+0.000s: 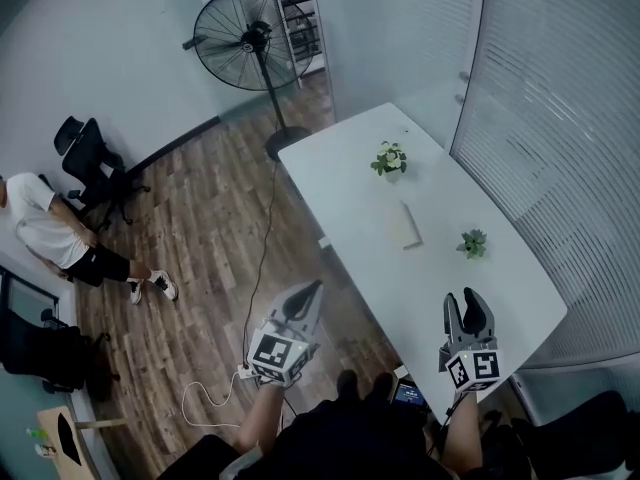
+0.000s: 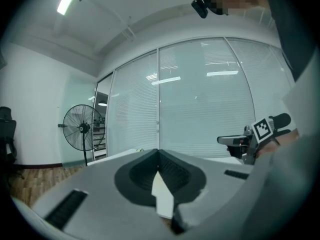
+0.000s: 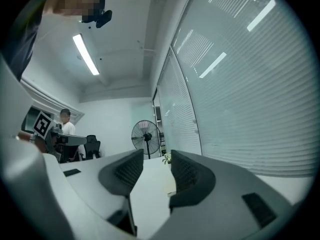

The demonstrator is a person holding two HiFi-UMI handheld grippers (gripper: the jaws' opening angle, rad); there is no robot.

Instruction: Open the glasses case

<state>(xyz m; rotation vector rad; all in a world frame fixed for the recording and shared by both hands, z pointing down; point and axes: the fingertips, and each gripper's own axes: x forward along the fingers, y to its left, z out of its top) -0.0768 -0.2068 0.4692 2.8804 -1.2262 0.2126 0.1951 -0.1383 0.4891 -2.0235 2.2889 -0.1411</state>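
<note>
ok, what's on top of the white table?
On the table: a glasses case lying flat mid-table, and two small potted plants, one beyond it, one beside it. The right gripper covers part of the near end, so anything there can't be seen.

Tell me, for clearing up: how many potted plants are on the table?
2: one small green potted plant toward the white table's far end, the other near its right edge.
</note>
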